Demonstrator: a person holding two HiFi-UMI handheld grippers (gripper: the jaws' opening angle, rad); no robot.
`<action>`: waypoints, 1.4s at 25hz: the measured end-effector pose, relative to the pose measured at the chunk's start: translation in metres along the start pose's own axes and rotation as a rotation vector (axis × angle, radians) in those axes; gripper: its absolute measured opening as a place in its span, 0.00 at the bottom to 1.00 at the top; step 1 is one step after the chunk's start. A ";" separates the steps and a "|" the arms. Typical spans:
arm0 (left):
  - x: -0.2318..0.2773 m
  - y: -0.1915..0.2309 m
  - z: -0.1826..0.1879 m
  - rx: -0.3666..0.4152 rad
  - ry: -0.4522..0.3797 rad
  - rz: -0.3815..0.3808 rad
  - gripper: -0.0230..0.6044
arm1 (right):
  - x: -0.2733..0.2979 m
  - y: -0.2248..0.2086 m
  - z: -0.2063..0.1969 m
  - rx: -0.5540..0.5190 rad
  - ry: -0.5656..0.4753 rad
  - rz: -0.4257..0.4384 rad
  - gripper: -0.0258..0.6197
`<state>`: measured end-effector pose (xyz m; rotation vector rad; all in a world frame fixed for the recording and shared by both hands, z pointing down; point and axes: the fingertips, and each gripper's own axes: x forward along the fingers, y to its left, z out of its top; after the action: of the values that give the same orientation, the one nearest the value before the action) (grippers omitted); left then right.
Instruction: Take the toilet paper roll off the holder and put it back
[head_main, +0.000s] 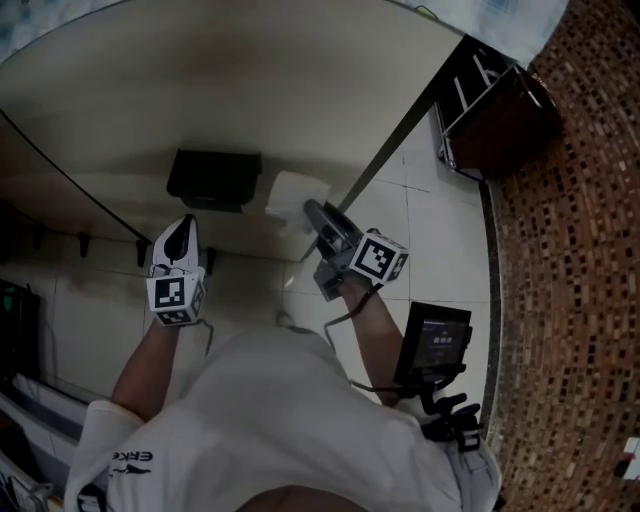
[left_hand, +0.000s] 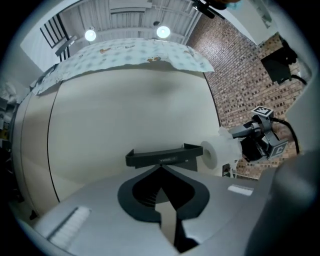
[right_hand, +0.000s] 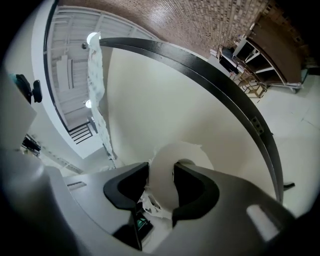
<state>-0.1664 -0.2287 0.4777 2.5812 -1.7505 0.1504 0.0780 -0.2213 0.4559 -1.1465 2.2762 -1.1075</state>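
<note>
A black holder is fixed to the cream wall, seen too in the left gripper view as the holder. The white toilet paper roll hangs in the air just right of the holder's right end. My right gripper is shut on it. In the right gripper view the roll has its wall pinched, with one jaw outside and one in the core, and the right gripper is rolled to one side. My left gripper is shut and empty, just below the holder; its tips point at the holder.
A dark slanted rail runs along the wall to the right of the roll. A metal rack stands at the far right by the brick-patterned surface. A thin cable crosses the wall at left. A small screen device hangs near my right arm.
</note>
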 end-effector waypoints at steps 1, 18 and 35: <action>0.000 0.002 -0.005 0.006 0.012 0.005 0.04 | 0.000 -0.002 -0.003 0.008 0.004 0.000 0.31; 0.028 0.030 -0.080 0.019 0.189 -0.039 0.04 | 0.025 -0.031 -0.045 0.075 0.085 0.000 0.31; 0.069 0.012 -0.109 0.247 0.319 -0.313 0.33 | 0.028 -0.036 -0.050 0.076 0.098 -0.001 0.31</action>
<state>-0.1599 -0.2894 0.5915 2.7577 -1.2761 0.7647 0.0494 -0.2322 0.5157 -1.0865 2.2848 -1.2645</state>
